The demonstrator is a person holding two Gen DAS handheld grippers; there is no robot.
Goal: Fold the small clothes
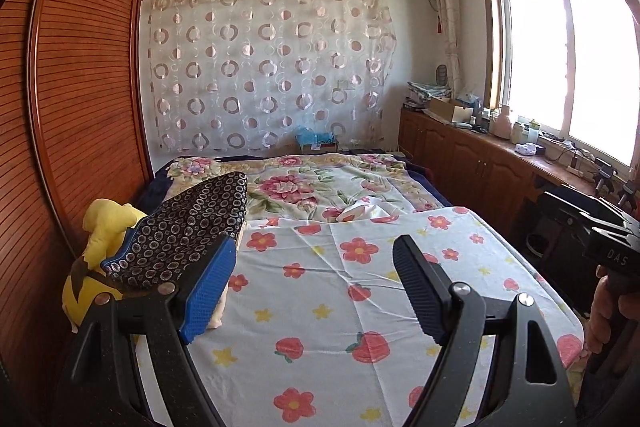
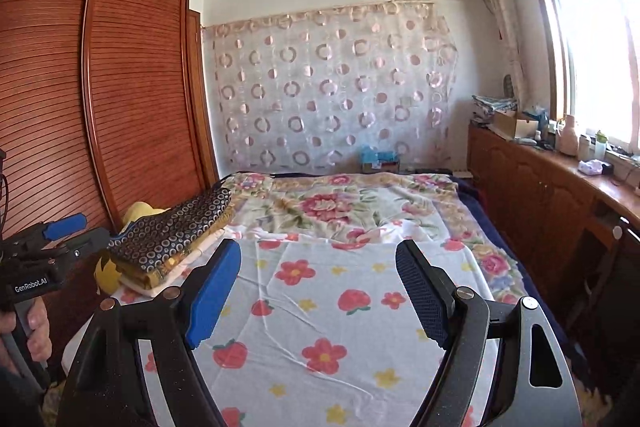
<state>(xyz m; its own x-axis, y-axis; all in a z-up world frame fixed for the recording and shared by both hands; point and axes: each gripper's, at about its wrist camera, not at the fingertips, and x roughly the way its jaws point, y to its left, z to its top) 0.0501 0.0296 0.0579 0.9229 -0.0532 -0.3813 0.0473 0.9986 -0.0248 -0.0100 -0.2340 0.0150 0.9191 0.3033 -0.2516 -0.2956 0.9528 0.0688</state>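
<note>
A stack of folded clothes, topped by a dark cloth with a ring pattern [image 1: 188, 227], lies at the bed's left edge; it also shows in the right wrist view [image 2: 176, 231], with yellow and white folded layers under it. My left gripper [image 1: 320, 287] is open and empty above the white sheet with red flowers [image 1: 352, 307], just right of the stack. My right gripper [image 2: 320, 291] is open and empty over the same sheet [image 2: 320, 327]. The left gripper's body also shows in the right wrist view [image 2: 48, 251], beside the stack. No loose garment shows between the fingers.
A yellow plush toy [image 1: 104, 227] sits against the slatted wooden wardrobe [image 1: 80, 107] left of the stack. A floral blanket [image 1: 320, 183] covers the far half of the bed. A wooden cabinet [image 1: 480, 163] with clutter runs under the window on the right.
</note>
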